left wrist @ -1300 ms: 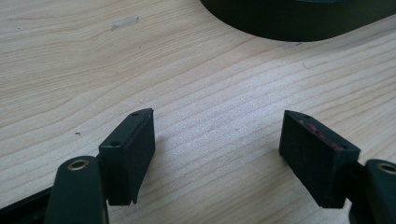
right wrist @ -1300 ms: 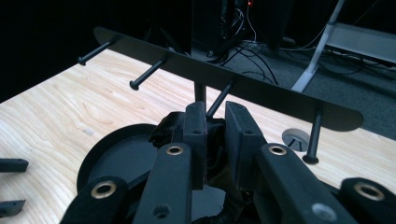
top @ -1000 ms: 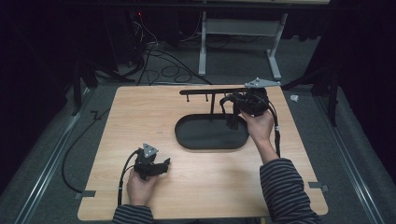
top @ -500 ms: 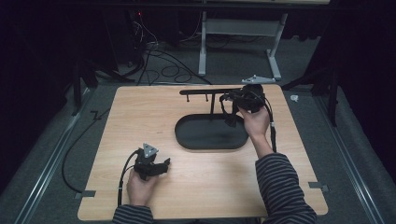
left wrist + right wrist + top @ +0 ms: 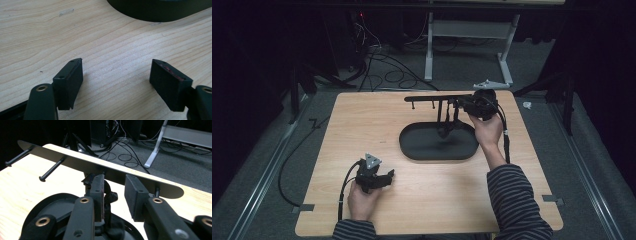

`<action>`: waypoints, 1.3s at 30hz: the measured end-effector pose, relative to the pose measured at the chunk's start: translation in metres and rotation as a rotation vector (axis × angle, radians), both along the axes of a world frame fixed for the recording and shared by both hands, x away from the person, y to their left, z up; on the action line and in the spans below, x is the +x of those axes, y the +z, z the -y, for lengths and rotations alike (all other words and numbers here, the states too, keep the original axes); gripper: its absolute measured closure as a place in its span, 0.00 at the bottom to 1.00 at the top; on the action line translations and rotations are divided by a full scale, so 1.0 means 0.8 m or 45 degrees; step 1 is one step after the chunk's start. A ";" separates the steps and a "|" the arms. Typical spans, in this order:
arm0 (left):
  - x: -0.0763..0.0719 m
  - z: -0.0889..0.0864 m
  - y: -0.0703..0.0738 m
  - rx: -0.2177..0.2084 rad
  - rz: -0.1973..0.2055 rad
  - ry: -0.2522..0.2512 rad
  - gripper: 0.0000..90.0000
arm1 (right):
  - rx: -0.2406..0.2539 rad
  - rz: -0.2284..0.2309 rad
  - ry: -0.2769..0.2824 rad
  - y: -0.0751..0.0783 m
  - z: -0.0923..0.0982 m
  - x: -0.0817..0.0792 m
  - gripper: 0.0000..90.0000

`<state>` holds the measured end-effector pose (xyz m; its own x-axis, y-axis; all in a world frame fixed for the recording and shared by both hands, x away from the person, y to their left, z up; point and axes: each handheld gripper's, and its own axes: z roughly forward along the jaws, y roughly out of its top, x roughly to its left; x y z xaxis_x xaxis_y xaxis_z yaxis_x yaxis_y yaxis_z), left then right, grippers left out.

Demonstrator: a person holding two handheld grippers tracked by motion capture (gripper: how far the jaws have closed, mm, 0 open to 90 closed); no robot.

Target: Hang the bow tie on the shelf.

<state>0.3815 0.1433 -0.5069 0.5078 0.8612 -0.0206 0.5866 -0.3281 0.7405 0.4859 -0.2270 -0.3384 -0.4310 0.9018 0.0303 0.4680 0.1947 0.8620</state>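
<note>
Two pegs [image 5: 51,170] jut from the near face of the thin black bar [image 5: 437,98] that stands above the oval black tray [image 5: 439,142], at the far middle of the wooden table [image 5: 362,125]. Posts drop from the bar into the tray. My right gripper [image 5: 113,187] is up at the bar's right end, jaws parted just under its edge, with nothing pinched between them that I can make out; a small dark piece [image 5: 110,196] sits just beyond my left pad, and I cannot tell whether it touches. My left gripper [image 5: 117,77] rests low over bare wood near the table's front left, jaws spread wide and empty, the tray's rim ahead.
</note>
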 end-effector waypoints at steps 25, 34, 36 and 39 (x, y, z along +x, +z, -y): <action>0.000 0.000 0.000 0.002 0.002 0.000 0.30 | 0.080 0.009 0.036 0.009 0.027 -0.031 0.59; 0.000 0.001 0.000 0.001 0.004 0.001 0.31 | 0.109 0.028 0.032 0.010 0.042 -0.047 0.57; 0.000 0.001 0.000 0.001 0.004 0.001 0.31 | 0.114 0.036 0.035 0.011 0.045 -0.052 0.59; 0.000 0.000 0.000 0.002 0.002 0.001 0.31 | 0.116 0.051 0.038 0.011 0.048 -0.058 0.59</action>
<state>0.3814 0.1430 -0.5070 0.5074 0.8615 -0.0187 0.5856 -0.3288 0.7409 0.4393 -0.2657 -0.3292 -0.4601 0.8829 0.0940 0.4279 0.1278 0.8948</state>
